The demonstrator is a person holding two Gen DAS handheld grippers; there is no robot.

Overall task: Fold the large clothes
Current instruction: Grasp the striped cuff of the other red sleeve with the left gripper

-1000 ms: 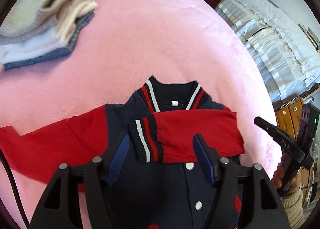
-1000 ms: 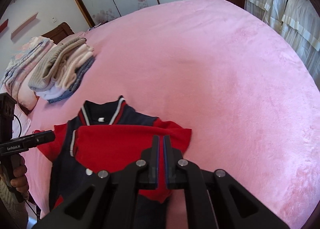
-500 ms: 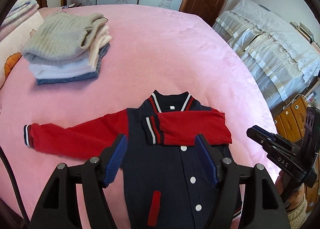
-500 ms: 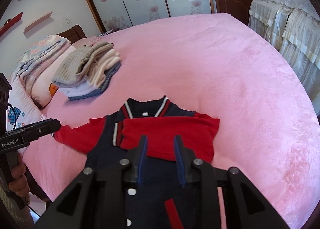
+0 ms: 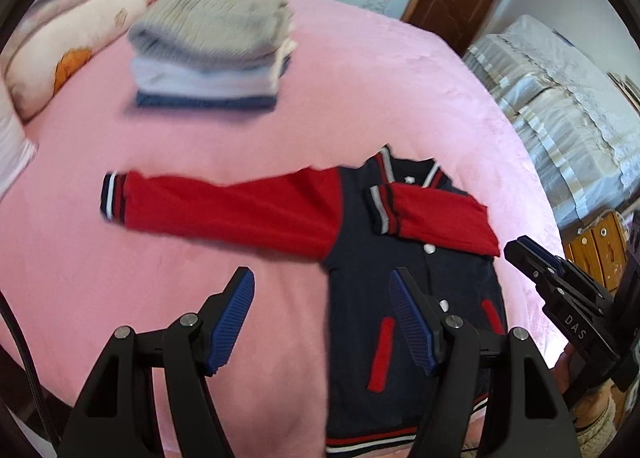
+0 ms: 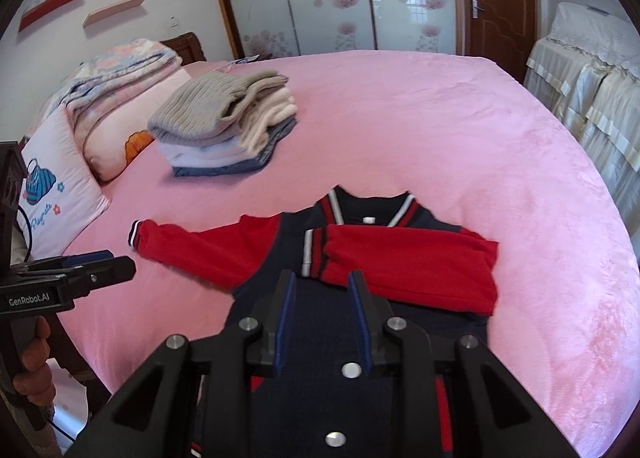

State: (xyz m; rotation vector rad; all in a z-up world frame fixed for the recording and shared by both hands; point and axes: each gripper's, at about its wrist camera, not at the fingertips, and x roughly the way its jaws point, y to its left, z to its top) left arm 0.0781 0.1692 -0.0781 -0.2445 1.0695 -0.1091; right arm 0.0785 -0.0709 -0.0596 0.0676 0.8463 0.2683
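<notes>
A navy varsity jacket (image 5: 416,290) with red sleeves lies front up on the pink bed (image 5: 360,78); it also shows in the right wrist view (image 6: 328,342). Its right sleeve (image 6: 408,262) is folded across the chest. Its left sleeve (image 5: 224,210) lies stretched out to the left, cuff (image 5: 114,198) at the end. My left gripper (image 5: 320,318) is open and empty, above the bed near the jacket's left side. My right gripper (image 6: 320,318) is open and empty above the jacket's front. Each gripper shows in the other's view, the left one (image 6: 116,270) and the right one (image 5: 532,258).
A stack of folded clothes (image 6: 228,122) sits toward the head of the bed. Pillows and a folded quilt (image 6: 112,78) lie at the far left. A second covered bed (image 5: 560,98) stands to the right, with a wooden cabinet (image 5: 596,242) near the foot.
Both grippers have pulled back and up from the jacket. The right gripper was shut on the folded red sleeve, has let go and opened. The left gripper has swung left toward the stretched sleeve.
</notes>
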